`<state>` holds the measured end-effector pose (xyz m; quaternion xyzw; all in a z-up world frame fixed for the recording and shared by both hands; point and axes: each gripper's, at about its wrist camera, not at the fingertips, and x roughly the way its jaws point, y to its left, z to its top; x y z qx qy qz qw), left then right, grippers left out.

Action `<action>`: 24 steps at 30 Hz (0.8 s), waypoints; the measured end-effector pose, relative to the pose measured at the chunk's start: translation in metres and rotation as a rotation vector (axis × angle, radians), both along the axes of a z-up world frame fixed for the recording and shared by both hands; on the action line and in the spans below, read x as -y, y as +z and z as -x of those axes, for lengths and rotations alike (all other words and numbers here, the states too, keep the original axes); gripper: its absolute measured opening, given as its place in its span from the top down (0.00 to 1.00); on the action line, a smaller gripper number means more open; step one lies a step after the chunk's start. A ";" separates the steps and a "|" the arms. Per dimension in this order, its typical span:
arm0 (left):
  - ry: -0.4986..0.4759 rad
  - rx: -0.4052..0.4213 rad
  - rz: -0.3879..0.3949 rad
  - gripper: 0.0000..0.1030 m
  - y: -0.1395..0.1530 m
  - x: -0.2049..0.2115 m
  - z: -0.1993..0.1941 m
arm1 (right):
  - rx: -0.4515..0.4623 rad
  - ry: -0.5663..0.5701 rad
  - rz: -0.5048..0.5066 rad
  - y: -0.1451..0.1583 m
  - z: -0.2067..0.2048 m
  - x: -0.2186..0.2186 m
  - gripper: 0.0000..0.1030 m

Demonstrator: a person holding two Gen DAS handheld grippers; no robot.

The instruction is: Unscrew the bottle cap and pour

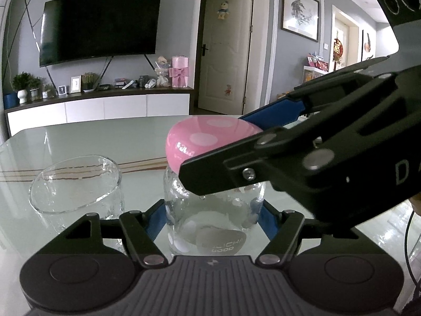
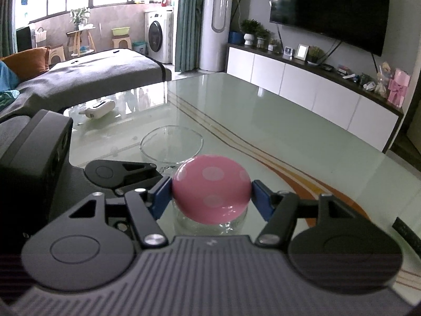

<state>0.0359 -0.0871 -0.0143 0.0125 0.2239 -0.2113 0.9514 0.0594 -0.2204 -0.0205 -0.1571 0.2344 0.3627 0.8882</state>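
if the left gripper (image 1: 213, 218) lets the smooth glass bottle (image 1: 210, 223) turn with the pink dotted cap (image 2: 210, 192), the thread will not loosen, and a jolt could knock the empty glass (image 1: 76, 187) just beside it. the bottle stands upright on the table (image 2: 263, 121), the left gripper's blue pads pressed to both its sides. the right gripper (image 2: 211, 197) is closed onto the cap, pads touching both edges.

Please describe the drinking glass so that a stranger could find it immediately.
On the glossy green table, look just beyond the pink-capped bottle. The glass stands there, open-topped and clear, with no cap and no hand-held gripper on it.
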 end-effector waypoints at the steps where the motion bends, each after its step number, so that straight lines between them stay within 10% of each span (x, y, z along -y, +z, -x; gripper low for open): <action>1: -0.002 0.000 0.000 0.28 0.000 0.000 0.000 | 0.000 0.005 0.002 0.000 0.000 0.001 0.37; 24: -0.014 0.000 -0.006 0.28 -0.010 -0.001 0.005 | -0.002 0.153 0.023 0.000 -0.012 0.013 0.37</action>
